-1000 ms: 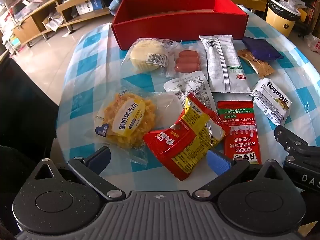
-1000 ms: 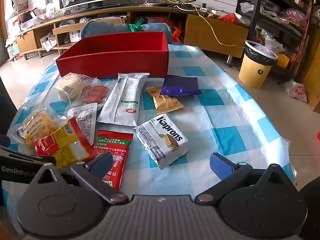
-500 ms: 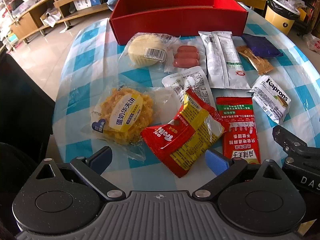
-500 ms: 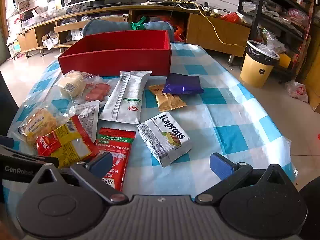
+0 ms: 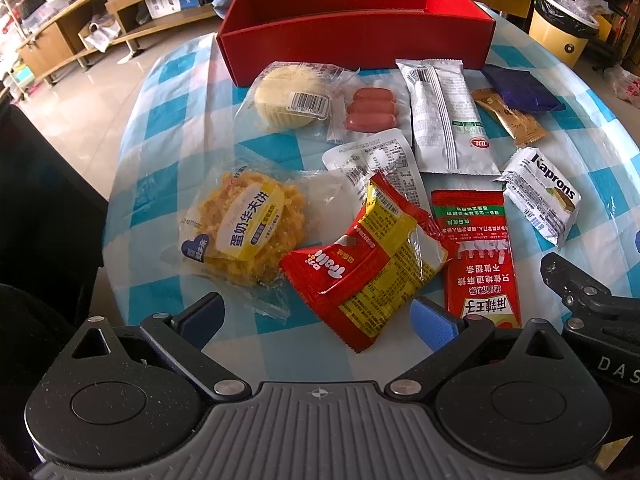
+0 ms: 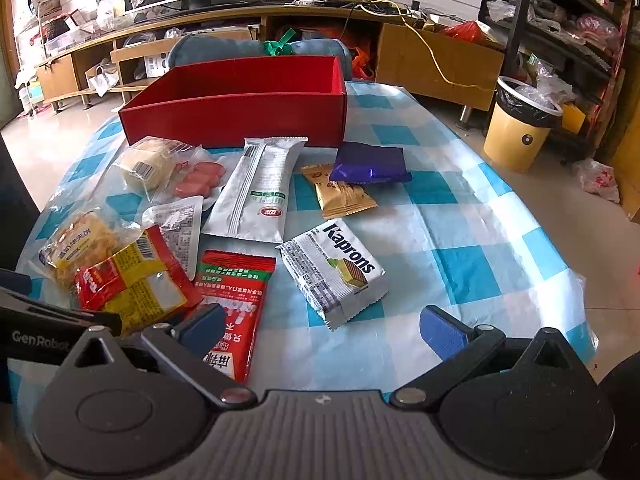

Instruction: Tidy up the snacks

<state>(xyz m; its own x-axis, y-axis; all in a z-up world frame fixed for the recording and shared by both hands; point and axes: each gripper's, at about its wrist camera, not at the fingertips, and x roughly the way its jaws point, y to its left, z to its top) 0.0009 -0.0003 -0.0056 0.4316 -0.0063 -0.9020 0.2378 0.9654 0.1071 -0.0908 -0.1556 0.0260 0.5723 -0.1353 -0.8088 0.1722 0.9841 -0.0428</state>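
An empty red box (image 5: 356, 36) (image 6: 236, 110) stands at the far side of the checked table. Several snack packs lie in front of it: a yellow waffle cake (image 5: 244, 224), a red-and-yellow Trolli pack (image 5: 368, 264) (image 6: 132, 284), a red spicy strip pack (image 5: 480, 256) (image 6: 232, 300), a white Kaprons wafer (image 5: 540, 196) (image 6: 336, 272), a long white bar (image 5: 444, 116) (image 6: 260, 192), sausages (image 5: 372, 110), a pale cake (image 5: 288, 98), a purple pack (image 6: 370, 162). My left gripper (image 5: 318, 318) hangs open just short of the Trolli pack. My right gripper (image 6: 320, 326) is open near the Kaprons wafer.
The blue-and-white tablecloth (image 6: 460, 220) has bare room at the right. A yellow waste bin (image 6: 520, 128) stands on the floor beyond the table's right edge. Low wooden shelving (image 6: 100, 60) runs along the back wall. A dark chair (image 5: 40, 200) sits at the table's left.
Both grippers have crept forward toward the snacks and tilted down a little, so the packs look nearer. Nothing on the table has moved and both stay open.
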